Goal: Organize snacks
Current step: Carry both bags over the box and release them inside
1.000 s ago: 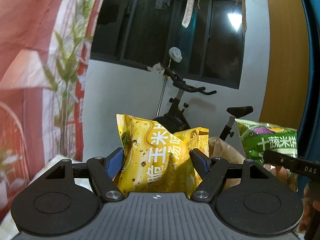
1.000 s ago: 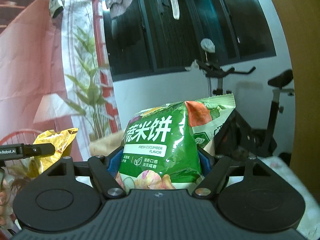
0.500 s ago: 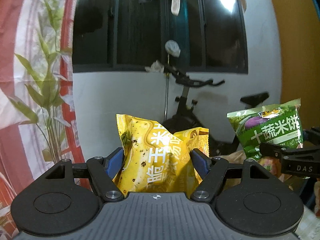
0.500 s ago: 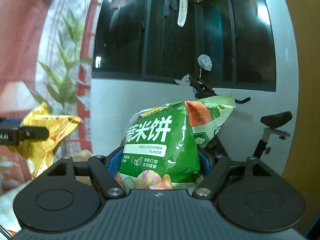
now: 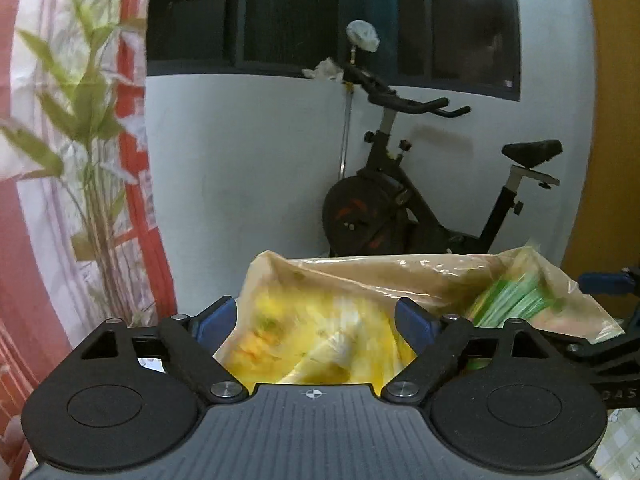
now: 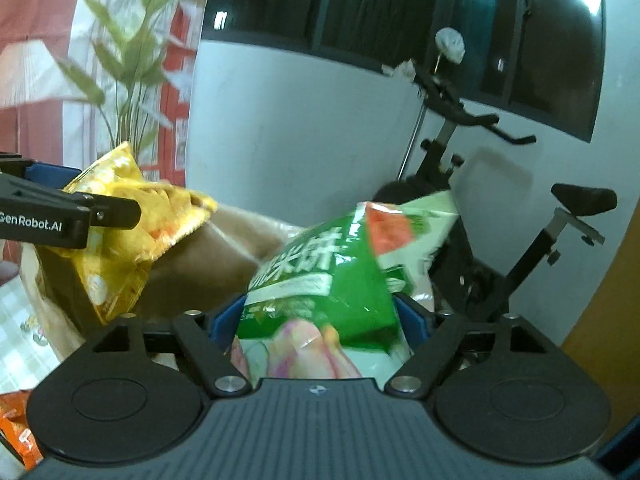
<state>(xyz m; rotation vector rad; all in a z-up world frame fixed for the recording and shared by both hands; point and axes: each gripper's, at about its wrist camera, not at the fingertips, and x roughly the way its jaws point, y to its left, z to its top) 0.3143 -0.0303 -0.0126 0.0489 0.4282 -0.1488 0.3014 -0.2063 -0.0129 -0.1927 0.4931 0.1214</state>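
Note:
My left gripper (image 5: 316,316) has opened and the yellow snack bag (image 5: 320,344) is a motion blur between its fingers, dropping into the tan plastic bag (image 5: 400,272). In the right wrist view the yellow bag (image 6: 132,232) hangs by the left gripper's finger (image 6: 68,208). My right gripper (image 6: 320,316) has also opened wider; the green cucumber rice-cracker bag (image 6: 332,280) tilts and blurs between its fingers over the plastic bag (image 6: 224,248). The green bag also shows in the left wrist view (image 5: 516,296), inside the plastic bag.
An exercise bike (image 5: 404,200) stands behind the bag against a white wall. A curtain with a plant print (image 5: 80,160) hangs at left. An orange packet (image 6: 16,432) lies at the lower left on a checked tablecloth (image 6: 16,320).
Both grippers dipped toward the plastic bag and their jaws widened. The yellow and green bags, held upright before, now blur and slip downward into the bag.

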